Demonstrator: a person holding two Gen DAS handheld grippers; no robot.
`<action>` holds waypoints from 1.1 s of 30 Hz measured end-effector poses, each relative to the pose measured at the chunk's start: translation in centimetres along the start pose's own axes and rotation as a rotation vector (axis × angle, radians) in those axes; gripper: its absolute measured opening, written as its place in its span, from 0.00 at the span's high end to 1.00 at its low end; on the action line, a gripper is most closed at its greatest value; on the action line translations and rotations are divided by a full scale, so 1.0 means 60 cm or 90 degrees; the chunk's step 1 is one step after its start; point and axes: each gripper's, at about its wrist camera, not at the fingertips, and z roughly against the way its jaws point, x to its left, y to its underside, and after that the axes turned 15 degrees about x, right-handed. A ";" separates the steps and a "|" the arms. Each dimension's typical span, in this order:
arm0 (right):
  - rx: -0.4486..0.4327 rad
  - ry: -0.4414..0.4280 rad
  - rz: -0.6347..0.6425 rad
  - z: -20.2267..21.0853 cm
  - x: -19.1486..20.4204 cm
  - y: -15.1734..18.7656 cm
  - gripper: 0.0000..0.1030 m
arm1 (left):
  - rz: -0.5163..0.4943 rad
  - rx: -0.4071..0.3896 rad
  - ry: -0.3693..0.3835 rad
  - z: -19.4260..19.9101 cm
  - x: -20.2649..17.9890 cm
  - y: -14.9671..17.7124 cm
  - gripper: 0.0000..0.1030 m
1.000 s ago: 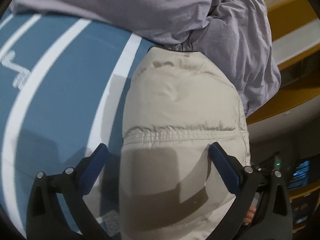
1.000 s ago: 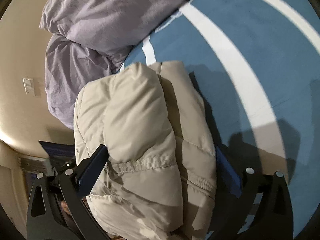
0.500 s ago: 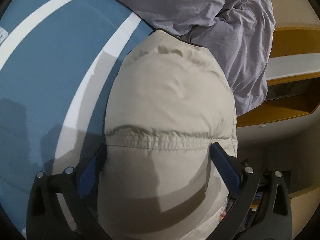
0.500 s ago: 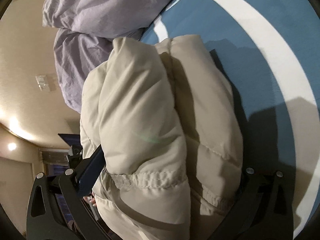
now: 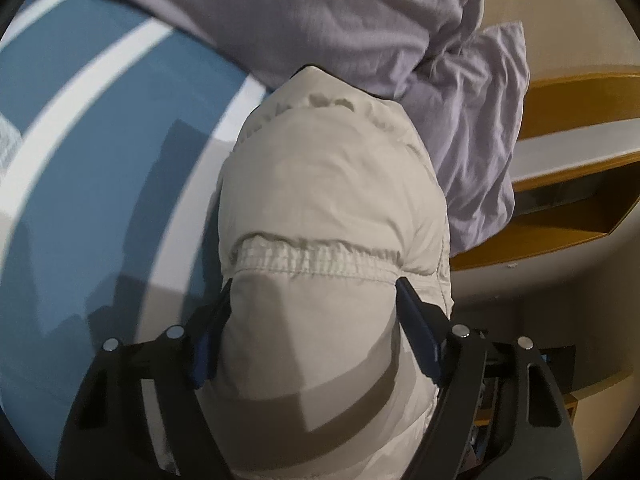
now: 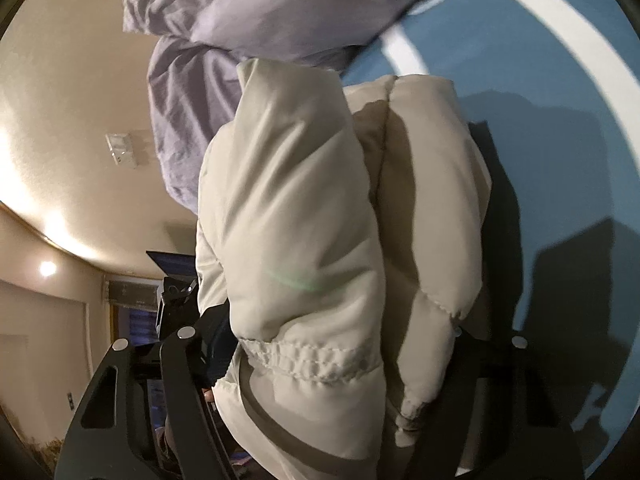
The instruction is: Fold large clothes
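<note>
A folded beige puffer jacket [image 5: 328,184] lies in a thick bundle on the blue bedcover with white stripes [image 5: 100,120]. My left gripper [image 5: 315,286] straddles one end of the bundle just below an elastic seam. Its jaws are closing, and both blue pads [image 5: 416,320] touch the jacket's sides. In the right wrist view the same jacket [image 6: 288,200] fills the middle. My right gripper [image 6: 340,320] is closing around its other end. The left pad [image 6: 218,340] presses into the fabric, while the right finger is hidden behind the padding.
A crumpled lilac pillow and duvet [image 5: 340,12] [image 6: 260,8] lie against the jacket's far end. Wooden shelves [image 5: 560,220] stand beyond the bed's edge. A cream wall with a switch plate [image 6: 120,148] is on the other side. Bare bedcover [image 6: 560,120] stretches beside the bundle.
Both pairs of jaws have come in from wide open onto the jacket's sides. Both views have swung and slid further along the bundle toward the pillows.
</note>
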 end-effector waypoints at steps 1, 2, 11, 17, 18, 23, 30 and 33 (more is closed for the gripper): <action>0.001 0.000 0.003 -0.005 0.005 -0.006 0.31 | 0.000 -0.009 -0.004 0.010 0.001 -0.008 0.27; 0.002 0.001 0.010 -0.016 0.016 -0.019 0.31 | 0.002 -0.016 -0.007 0.018 0.003 -0.015 0.27; 0.010 0.043 0.019 -0.086 0.053 -0.078 0.32 | 0.022 -0.074 -0.055 0.064 0.039 -0.063 0.26; -0.009 0.086 -0.011 -0.085 0.048 -0.073 0.22 | 0.030 -0.084 -0.091 0.059 0.052 -0.071 0.17; -0.011 0.090 -0.015 -0.084 0.050 -0.074 0.20 | 0.027 -0.086 -0.102 0.059 0.048 -0.072 0.17; -0.048 0.139 -0.016 -0.045 0.067 -0.065 0.20 | 0.004 -0.116 -0.192 0.080 0.020 -0.072 0.13; -0.156 0.312 0.040 -0.021 0.136 -0.047 0.20 | -0.104 -0.163 -0.270 0.087 -0.063 -0.050 0.12; -0.212 0.382 0.063 -0.016 0.165 -0.042 0.20 | -0.152 -0.165 -0.286 0.071 -0.098 -0.033 0.12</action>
